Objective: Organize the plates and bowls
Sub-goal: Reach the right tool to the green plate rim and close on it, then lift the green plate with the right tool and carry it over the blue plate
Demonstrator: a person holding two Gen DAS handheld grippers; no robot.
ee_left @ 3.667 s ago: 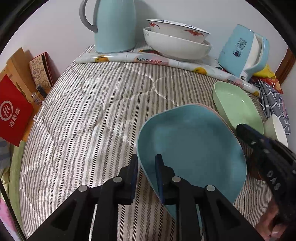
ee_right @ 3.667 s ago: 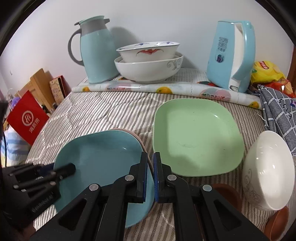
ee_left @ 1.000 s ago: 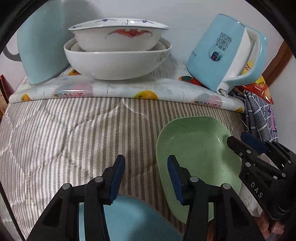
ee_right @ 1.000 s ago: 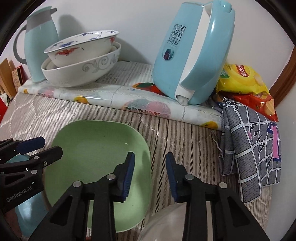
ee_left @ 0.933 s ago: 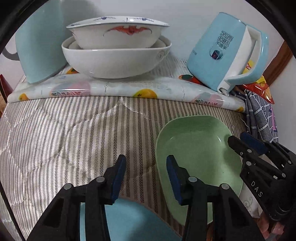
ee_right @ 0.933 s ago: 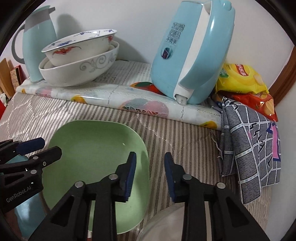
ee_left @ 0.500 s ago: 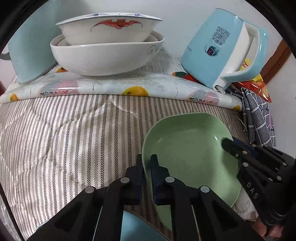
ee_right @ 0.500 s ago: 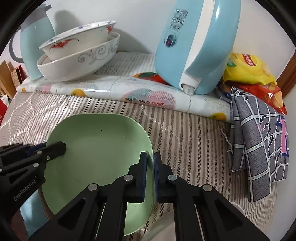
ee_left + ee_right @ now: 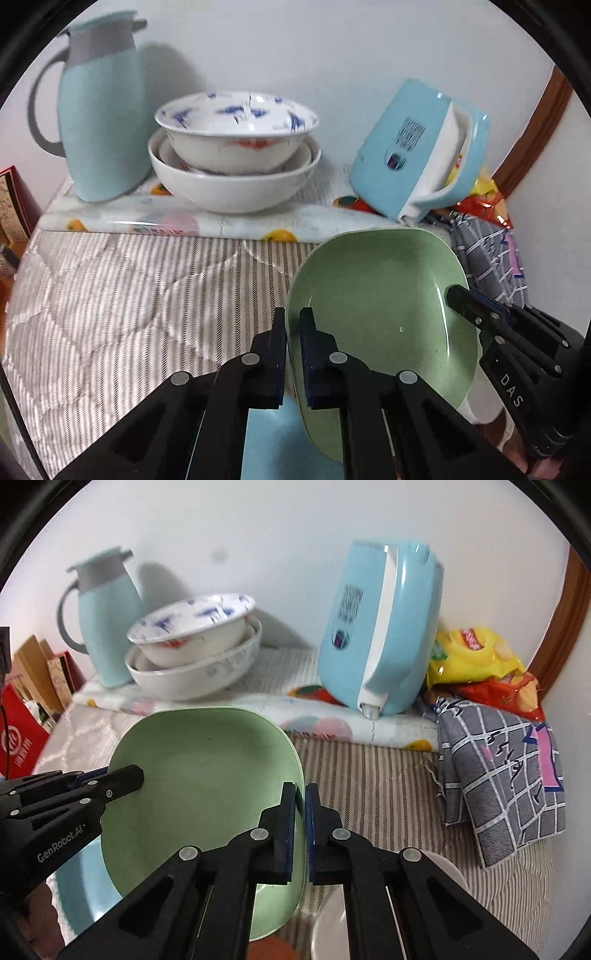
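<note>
Now both tongs grip the green plate from opposite sides: the left gripper has its jaws pinched nearly shut on the plate's left rim, and the right gripper is clamped just as tightly on the right rim, so the plate hangs between them, tilted and clear of the striped quilt. From the left wrist, the right gripper shows across the plate with its tips on the far rim; from the right wrist, the left gripper shows likewise at the plate's other edge. Under and just behind the left jaws lies a blue plate, partly hidden by the green one. Just below the right jaws sits a white bowl, only its rim in view. Ahead of both tongs, past a fruit-print cloth, two stacked bowls stand near the wall, the patterned one nested in the plain one. Left of them is a blue flask; right of them a blue kettle leans. Further right of the right gripper lie a checked cloth and yellow snack bags
</note>
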